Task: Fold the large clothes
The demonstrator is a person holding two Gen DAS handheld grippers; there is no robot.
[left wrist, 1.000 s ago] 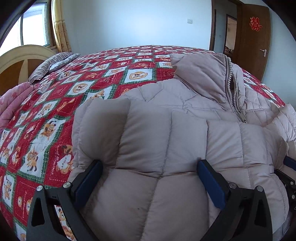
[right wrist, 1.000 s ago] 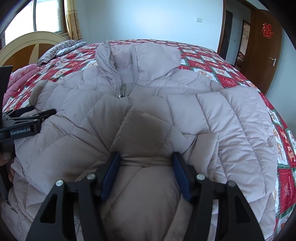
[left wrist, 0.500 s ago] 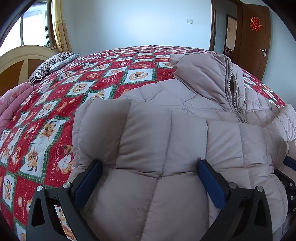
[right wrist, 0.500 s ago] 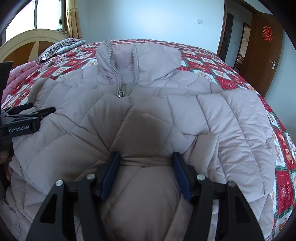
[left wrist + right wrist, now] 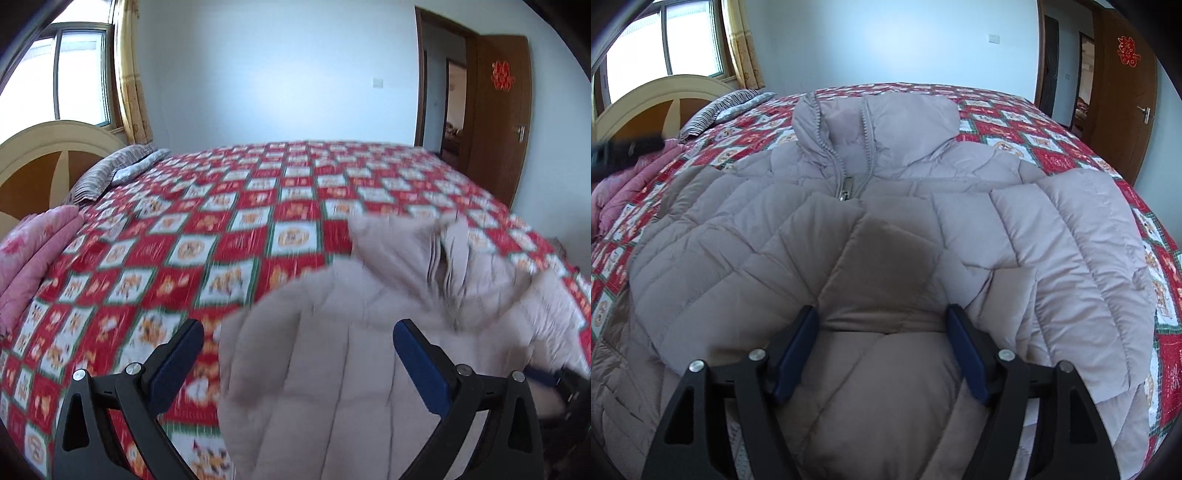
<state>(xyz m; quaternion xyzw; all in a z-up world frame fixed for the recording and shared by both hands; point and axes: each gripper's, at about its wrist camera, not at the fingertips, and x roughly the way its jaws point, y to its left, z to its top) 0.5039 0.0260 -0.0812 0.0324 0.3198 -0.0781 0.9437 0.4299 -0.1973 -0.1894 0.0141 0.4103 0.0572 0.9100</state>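
Note:
A beige quilted puffer jacket (image 5: 886, 177) lies front-up on the bed, collar at the far end and zip partly done up. A sleeve (image 5: 886, 266) is folded across its chest. My right gripper (image 5: 881, 326) has that sleeve's cuff between its blue pads; its jaws are opening and the puffy fabric still touches both pads. My left gripper (image 5: 297, 341) hangs open above the jacket's left side (image 5: 332, 369), with nothing held; its left finger (image 5: 181, 354) is over the bedspread. The picture there is blurred by motion.
A red patchwork bedspread (image 5: 221, 240) covers the bed. At the left lie a pink quilt (image 5: 33, 251) and a striped pillow (image 5: 110, 173) by the curved headboard (image 5: 44, 155). A brown door (image 5: 498, 110) stands open at the right.
My left gripper has lifted off the jacket and now looks farther across the bed. The right gripper's jaws stand slightly wider around the cuff.

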